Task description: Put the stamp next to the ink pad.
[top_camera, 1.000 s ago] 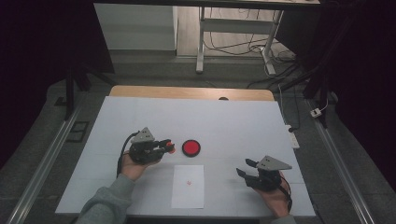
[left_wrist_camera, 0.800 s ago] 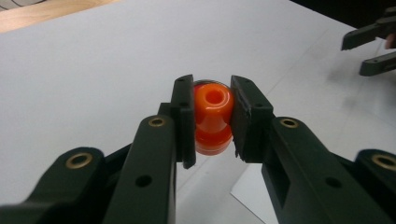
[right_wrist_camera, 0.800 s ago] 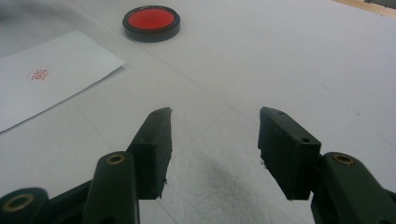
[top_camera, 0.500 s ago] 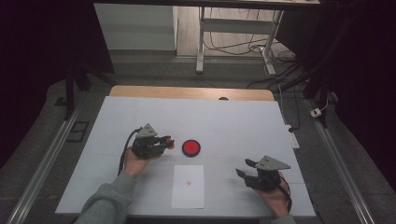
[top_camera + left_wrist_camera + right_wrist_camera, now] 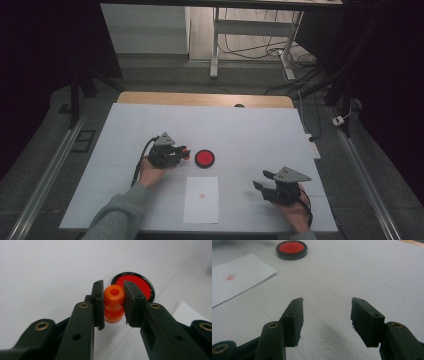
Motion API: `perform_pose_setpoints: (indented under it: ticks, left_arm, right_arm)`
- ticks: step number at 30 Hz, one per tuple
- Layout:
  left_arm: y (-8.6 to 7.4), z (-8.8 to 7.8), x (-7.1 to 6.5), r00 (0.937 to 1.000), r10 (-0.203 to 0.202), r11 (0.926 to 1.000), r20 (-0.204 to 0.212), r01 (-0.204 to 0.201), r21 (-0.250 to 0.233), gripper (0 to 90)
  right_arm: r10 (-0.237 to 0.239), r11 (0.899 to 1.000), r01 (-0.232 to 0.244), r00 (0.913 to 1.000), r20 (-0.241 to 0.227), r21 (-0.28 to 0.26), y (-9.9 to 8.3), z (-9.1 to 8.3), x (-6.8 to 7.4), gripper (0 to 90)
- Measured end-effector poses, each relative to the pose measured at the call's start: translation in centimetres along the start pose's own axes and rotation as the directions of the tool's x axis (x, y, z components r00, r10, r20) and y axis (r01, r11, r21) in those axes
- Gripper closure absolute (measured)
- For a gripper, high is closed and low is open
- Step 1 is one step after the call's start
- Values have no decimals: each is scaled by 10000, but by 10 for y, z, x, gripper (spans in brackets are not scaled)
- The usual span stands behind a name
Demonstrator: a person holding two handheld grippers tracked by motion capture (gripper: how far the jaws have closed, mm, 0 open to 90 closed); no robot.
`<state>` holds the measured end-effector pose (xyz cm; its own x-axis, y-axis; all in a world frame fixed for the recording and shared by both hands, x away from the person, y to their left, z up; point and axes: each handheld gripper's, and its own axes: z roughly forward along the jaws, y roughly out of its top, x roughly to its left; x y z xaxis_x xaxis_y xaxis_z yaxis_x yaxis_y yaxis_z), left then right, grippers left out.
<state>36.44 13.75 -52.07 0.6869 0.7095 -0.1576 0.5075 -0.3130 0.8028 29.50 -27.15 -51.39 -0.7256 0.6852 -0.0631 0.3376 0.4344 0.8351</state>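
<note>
- My left gripper (image 5: 182, 153) is clamped on the orange stamp (image 5: 114, 303), both pads pressed against its sides.
- The stamp sits just beside the red ink pad (image 5: 204, 158), at the pad's nine o'clock in the high view.
- The white paper (image 5: 201, 199), with a small red mark on it, lies at the pad's six o'clock.
- My right gripper (image 5: 326, 312) has its jaws apart with nothing between them, well apart at the pad's four o'clock on the white table (image 5: 250, 130).

The right claw (image 5: 325, 320) gapes empty over the white bench (image 5: 367, 272); stamped paper (image 5: 234, 287) at ten o'clock, red ink pad (image 5: 291, 249) at eleven.
</note>
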Motion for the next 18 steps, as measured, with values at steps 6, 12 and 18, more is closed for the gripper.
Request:
perform_pose_setpoints:
  ticks: [6,12,18]
  left_arm:
    - [-3,8,3,9999,-7,9999,-161,9,120,714]
    - [-3,16,2,9997,88,9997,-215,-83,224,712]
    - [-5,21,1,9996,161,9990,-252,-150,424,695]
  right_arm:
    - [-15,10000,15,10000,-6,1,0,0,0,432]
    - [-87,9999,87,10000,-10,65,0,0,0,431]
    - [-147,9999,148,9998,-110,27,0,0,1,431]
